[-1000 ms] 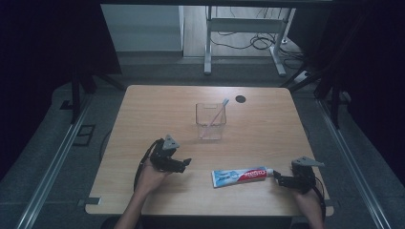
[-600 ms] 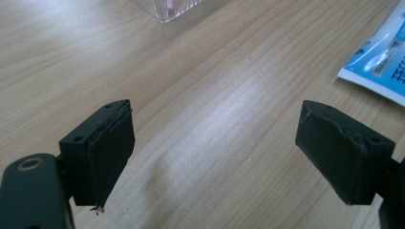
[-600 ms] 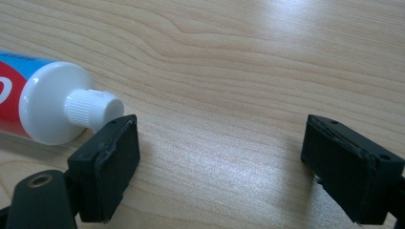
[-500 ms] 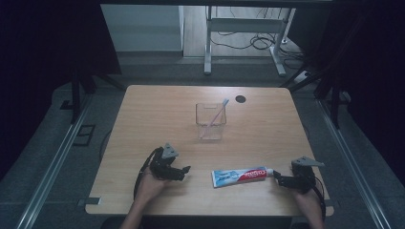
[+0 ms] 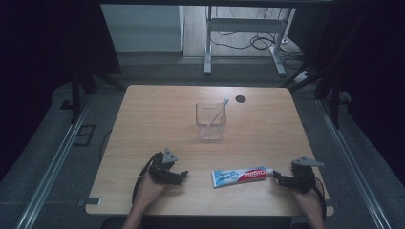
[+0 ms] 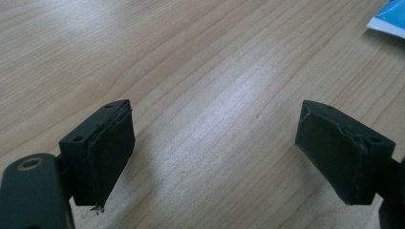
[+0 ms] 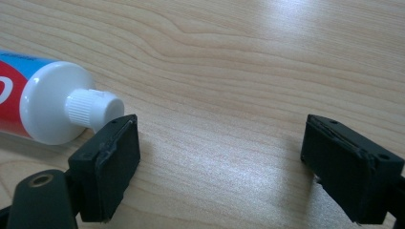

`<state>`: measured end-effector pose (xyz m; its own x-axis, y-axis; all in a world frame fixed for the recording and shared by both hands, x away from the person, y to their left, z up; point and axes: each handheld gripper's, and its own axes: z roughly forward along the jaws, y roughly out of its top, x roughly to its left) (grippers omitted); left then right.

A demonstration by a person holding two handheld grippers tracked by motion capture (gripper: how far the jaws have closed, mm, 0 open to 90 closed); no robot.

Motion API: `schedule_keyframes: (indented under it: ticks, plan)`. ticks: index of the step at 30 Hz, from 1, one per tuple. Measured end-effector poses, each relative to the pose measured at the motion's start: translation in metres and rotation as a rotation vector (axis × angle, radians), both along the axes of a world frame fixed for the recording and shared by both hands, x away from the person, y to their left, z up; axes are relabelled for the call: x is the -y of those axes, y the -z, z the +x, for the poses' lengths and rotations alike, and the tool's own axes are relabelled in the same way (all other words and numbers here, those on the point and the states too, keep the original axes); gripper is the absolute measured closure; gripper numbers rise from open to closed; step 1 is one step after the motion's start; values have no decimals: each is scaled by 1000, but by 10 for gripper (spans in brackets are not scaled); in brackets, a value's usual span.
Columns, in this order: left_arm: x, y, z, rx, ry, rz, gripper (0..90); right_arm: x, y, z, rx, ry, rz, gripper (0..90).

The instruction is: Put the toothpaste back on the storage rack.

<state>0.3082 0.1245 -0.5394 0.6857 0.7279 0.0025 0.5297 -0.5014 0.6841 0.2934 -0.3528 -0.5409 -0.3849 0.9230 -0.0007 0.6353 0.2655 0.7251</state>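
Your left gripper (image 5: 183, 176) lies low over the table (image 5: 143, 124) near its near edge, left of centre, jaws spread wide with nothing between them, your left hand (image 5: 148, 188) coming up from that edge. Your right gripper (image 5: 277, 179) rests near the table's near right corner, pointing left, jaws wide apart and empty, your right hand (image 5: 308, 198) behind it.

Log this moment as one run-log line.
left gripper: open, empty, low over table | right gripper: open, at toothpaste tube cap, not gripping | toothbrush: in clear cup
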Motion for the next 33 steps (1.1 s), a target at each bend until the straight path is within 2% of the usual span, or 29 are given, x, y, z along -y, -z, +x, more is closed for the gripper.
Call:
schedule_keyframes:
  ticks: [4,9,12,17,23,27,33]
  plan:
    - [-1,3,0,-7,-3,-9,136,0,0,0,-4,-2,1,122]
    - [-3,4,1,-12,-6,-23,136,0,-2,1,-41,7,-17,66]
    - [-3,4,1,-12,-6,-23,135,0,-5,1,-64,18,-32,77]
    - [-3,4,1,-12,-7,-23,136,2,-11,-1,-61,28,-56,212]
    - [-3,4,1,-12,-7,-23,137,15,-23,-3,-69,5,-3,314]
    - [-3,4,1,-12,-9,-24,138,19,-32,-7,-63,-40,41,453]
    - [-2,4,1,-12,-15,-23,138,11,-45,-4,-53,-128,86,660]
